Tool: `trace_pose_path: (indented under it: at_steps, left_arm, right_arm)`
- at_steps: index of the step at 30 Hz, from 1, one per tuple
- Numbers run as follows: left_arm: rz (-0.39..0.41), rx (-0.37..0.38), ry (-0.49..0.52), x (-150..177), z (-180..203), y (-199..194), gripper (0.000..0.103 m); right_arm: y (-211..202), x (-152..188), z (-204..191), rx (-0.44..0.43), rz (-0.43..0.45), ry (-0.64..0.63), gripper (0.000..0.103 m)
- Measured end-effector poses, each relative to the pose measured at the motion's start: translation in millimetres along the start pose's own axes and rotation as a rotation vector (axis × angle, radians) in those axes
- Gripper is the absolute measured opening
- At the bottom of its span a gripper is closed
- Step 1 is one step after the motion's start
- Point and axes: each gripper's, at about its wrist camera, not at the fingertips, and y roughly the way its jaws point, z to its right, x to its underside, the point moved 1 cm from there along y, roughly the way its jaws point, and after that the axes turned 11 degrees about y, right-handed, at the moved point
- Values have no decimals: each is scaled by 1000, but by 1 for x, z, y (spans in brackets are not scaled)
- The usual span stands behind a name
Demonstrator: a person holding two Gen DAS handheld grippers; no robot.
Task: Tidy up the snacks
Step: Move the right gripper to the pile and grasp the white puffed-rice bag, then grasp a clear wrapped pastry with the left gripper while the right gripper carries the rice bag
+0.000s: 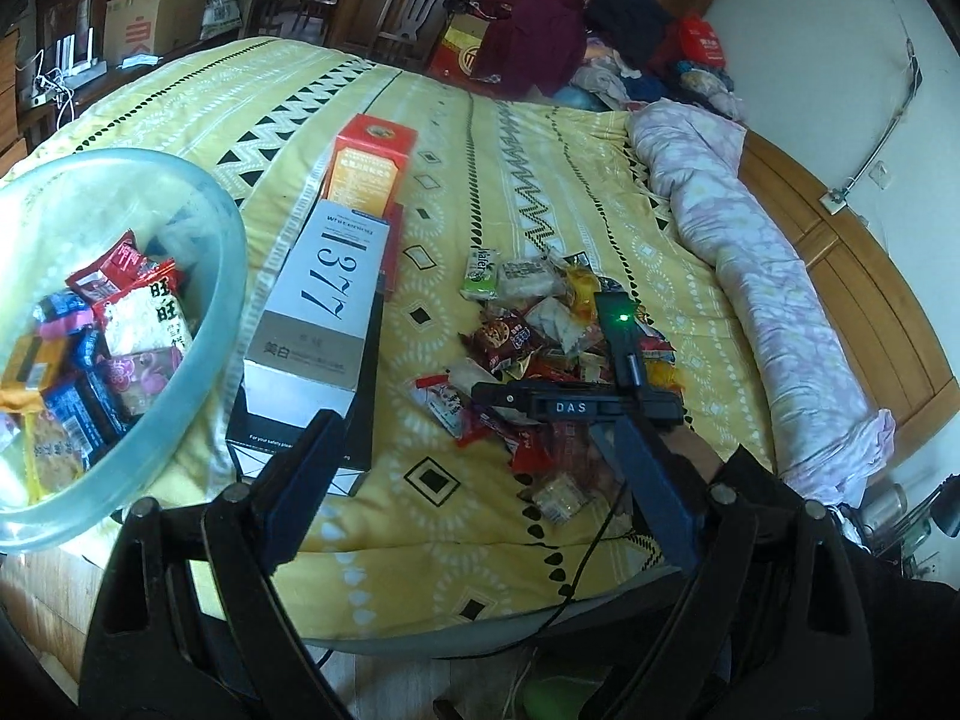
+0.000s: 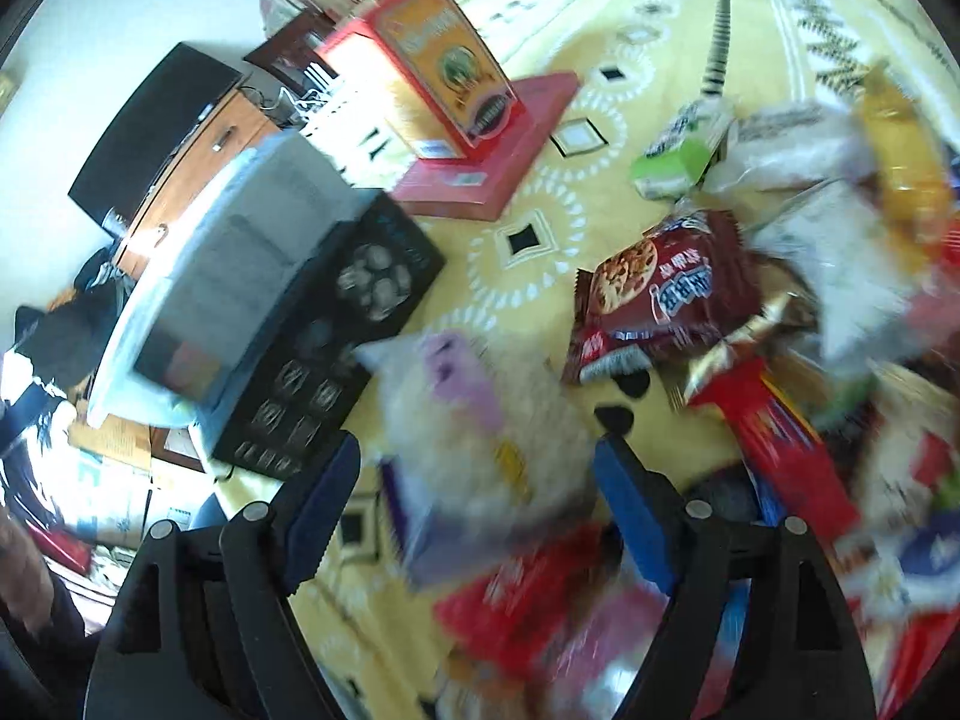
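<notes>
Snacks [image 2: 672,300] lie piled under the wide-open right tool [image 2: 480,480].

The left wrist view looks from the bed's foot edge, high and far back, across the yellow patterned bedspread [image 1: 480,138] toward the wall. The right wrist view sits low and close over the loose pile of wrapped snacks [image 2: 750,312], blurred. Both share the orange-and-red upright carton [image 1: 372,162] [image 2: 438,72].

On my yellow patterned bedspread [image 1: 540,138] a white box marked 377 [image 1: 327,312] lies on a black box [image 1: 360,414] near the front edge. An orange-red carton [image 1: 369,165] stands behind it. A pink rolled quilt [image 1: 762,276] lies along the right edge.
</notes>
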Motion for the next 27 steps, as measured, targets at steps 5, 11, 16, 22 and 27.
trace_pose_path:
  at_steps: [5, 11, 16, 22, 27]
  left_arm:
    - [-30, 12, 32, 3, 12, 11, 92]
    - [-61, 45, 135, 13, 38, 39, 92]
    - [-118, 157, 296, 42, 65, 103, 90]
    - [-172, 246, 325, 68, 83, 159, 86]
    - [-173, 235, 439, 77, 101, 172, 80]
  right_arm:
    - [12, 0, 0, -5, -28, 1, 78]
    - [-68, 21, -18, -57, 203, -23, 78]
    - [-149, 68, 1, -19, 383, 61, 78]
    - [-184, 133, 38, 90, 392, 164, 79]
    - [-196, 157, 59, 88, 406, 232, 79]
